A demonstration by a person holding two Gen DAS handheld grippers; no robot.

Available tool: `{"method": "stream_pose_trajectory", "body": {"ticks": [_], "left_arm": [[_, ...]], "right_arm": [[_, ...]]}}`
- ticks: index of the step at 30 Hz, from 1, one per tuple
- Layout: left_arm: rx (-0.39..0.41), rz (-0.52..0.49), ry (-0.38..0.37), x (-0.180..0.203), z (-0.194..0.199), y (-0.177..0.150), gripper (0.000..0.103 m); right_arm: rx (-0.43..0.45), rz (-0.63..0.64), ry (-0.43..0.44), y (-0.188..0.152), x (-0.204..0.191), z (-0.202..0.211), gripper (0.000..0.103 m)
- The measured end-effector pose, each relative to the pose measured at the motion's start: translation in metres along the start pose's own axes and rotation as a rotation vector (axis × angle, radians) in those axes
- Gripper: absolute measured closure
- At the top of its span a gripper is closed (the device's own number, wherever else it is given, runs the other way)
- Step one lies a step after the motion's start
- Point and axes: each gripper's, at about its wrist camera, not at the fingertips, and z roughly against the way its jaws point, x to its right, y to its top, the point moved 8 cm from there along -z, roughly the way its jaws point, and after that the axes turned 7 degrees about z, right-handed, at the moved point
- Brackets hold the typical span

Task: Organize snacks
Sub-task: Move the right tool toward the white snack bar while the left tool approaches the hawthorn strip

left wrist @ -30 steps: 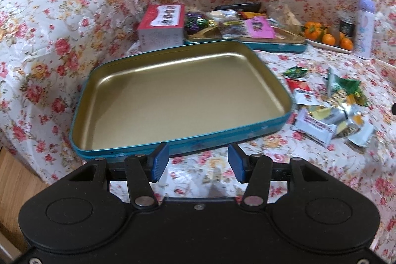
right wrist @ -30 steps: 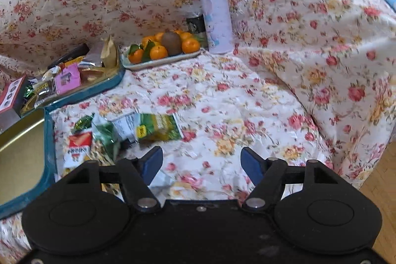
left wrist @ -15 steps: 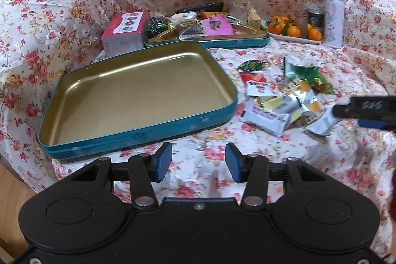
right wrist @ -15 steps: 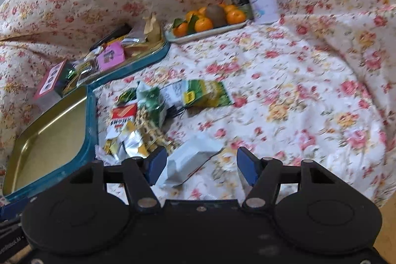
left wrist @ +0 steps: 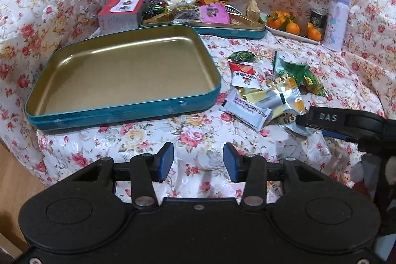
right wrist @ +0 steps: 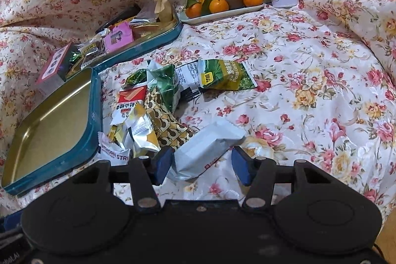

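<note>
Pick-up step: right gripper (right wrist: 201, 166), jaws just narrowing round silver packet (right wrist: 206, 145), prob. not yet pinched; next needs closing, then lift to empty tin (right wrist: 95, 120).

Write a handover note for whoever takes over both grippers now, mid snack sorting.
Left gripper: jaws open, empty, over the cloth in front of the empty tin; they have just been closing a little.
Right gripper: jaws have just been closing around the grey packet, not yet pinching it.
Loose snack pile lies between the empty tin and the grey packet; the far tin already holds snacks.
Done: nothing in the empty tin.
Left: grip the grey packet, move the pile across.
</note>
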Motion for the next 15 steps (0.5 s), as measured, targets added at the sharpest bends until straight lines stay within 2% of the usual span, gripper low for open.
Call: {"method": "stream_pose_trajectory", "body": {"ticks": [3,10,15], "left_arm": [[-0.005,-0.015,-0.009,0.007,-0.003,0.002,0.052],[-0.024,-0.027,-0.053,0.027,-0.012,0.008,0.052],[-0.046,-0.007,-0.081,0.037,-0.022,0.016,0.052]], "right_arm": [[0.012,0.038,-0.024,0.002,-0.002,-0.001,0.048],[0.032,0.115,-0.085,0.004,0.006,0.0,0.063],[0.055,0.132,-0.138,0.007,0.02,0.001,0.065]]}}
